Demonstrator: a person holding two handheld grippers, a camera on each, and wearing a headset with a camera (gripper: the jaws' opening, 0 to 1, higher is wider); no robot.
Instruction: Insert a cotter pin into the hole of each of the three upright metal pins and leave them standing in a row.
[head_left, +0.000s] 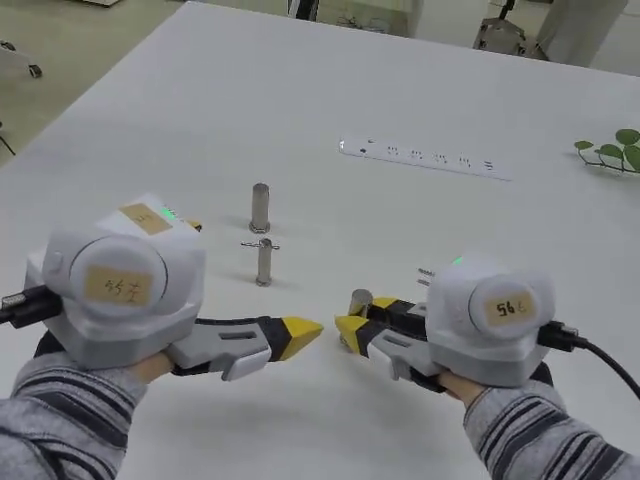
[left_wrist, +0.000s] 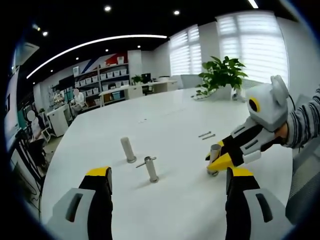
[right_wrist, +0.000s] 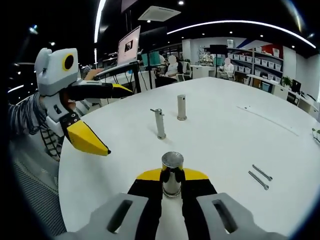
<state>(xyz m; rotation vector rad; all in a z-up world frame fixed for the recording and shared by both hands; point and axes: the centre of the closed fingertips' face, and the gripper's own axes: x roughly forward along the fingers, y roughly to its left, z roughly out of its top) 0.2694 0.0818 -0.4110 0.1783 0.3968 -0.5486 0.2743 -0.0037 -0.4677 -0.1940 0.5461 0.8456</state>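
Between the right tongs (right_wrist: 172, 178) a metal pin (right_wrist: 172, 162) is clamped, table (head_left: 300, 100) open around.

Head view: above, looking down at table (head_left: 420, 60).
Left gripper view: low, facing right gripper (left_wrist: 216, 158).
Right gripper view: low, facing left gripper (right_wrist: 119, 120).
Shared: gripped pin (head_left: 359, 299).

I note a wide white table (head_left: 300, 90). At its far edge stands a potted plant (left_wrist: 222, 75), with blinded windows (left_wrist: 250, 40) behind it; storage shelves (left_wrist: 107, 77) line the wall beyond. A curved ceiling light strip (left_wrist: 95, 42) runs above the table.
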